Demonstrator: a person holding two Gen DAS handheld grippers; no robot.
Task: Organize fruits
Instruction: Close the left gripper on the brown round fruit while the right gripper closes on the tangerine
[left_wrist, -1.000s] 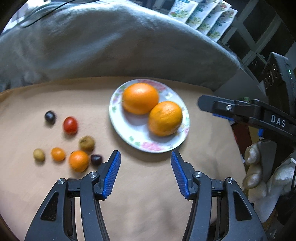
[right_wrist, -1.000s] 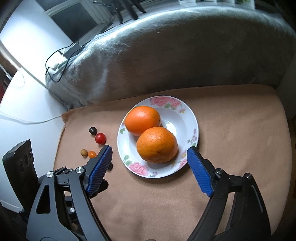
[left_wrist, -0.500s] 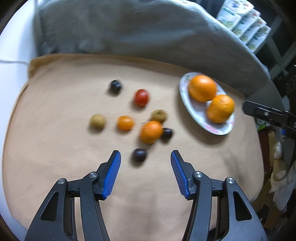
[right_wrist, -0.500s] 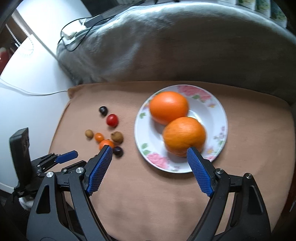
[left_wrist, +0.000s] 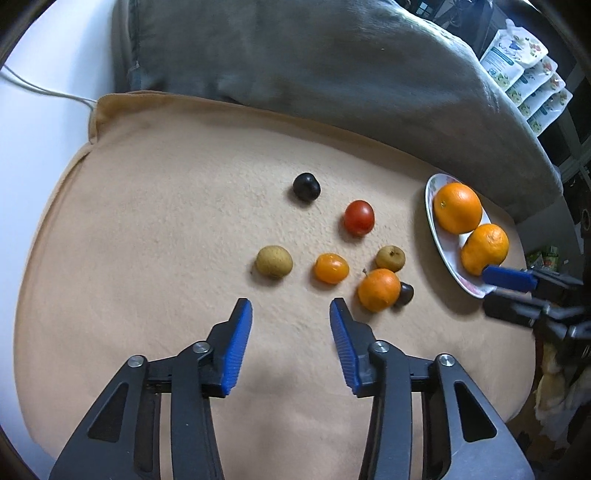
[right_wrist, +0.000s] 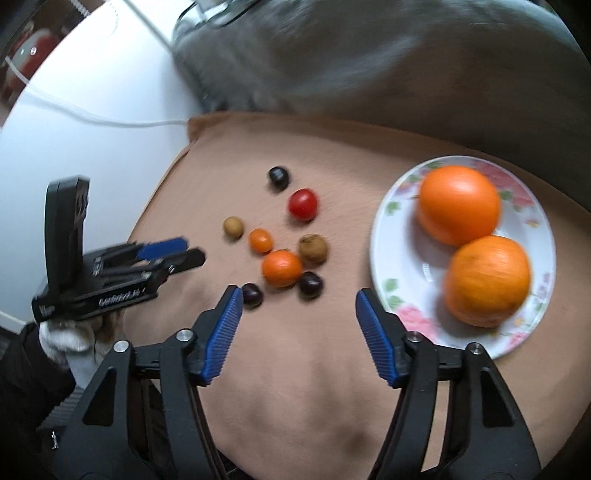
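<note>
Several small fruits lie loose on the tan cloth (left_wrist: 155, 229): a red tomato (left_wrist: 358, 217), a dark plum (left_wrist: 306, 187), a small mandarin (left_wrist: 379, 289), a kumquat (left_wrist: 331, 267) and two brownish fruits (left_wrist: 274, 261). A floral plate (right_wrist: 395, 221) holds two big oranges (right_wrist: 458, 204). My left gripper (left_wrist: 291, 314) is open and empty, just short of the kumquat. My right gripper (right_wrist: 298, 303) is open and empty, near a dark fruit (right_wrist: 311, 284) and the mandarin (right_wrist: 281, 268). Another dark fruit (right_wrist: 252, 294) lies by its left finger.
A grey blanket (left_wrist: 332, 62) is heaped behind the cloth. A white surface with a cable (right_wrist: 92, 118) lies to the left. Snack packets (left_wrist: 524, 74) stand at the far right. The plate (left_wrist: 443, 243) sits at the cloth's right edge.
My left gripper has swung left from the plate to the loose fruits and come closer. My right gripper has shifted left toward the small fruits. Both stay open.
</note>
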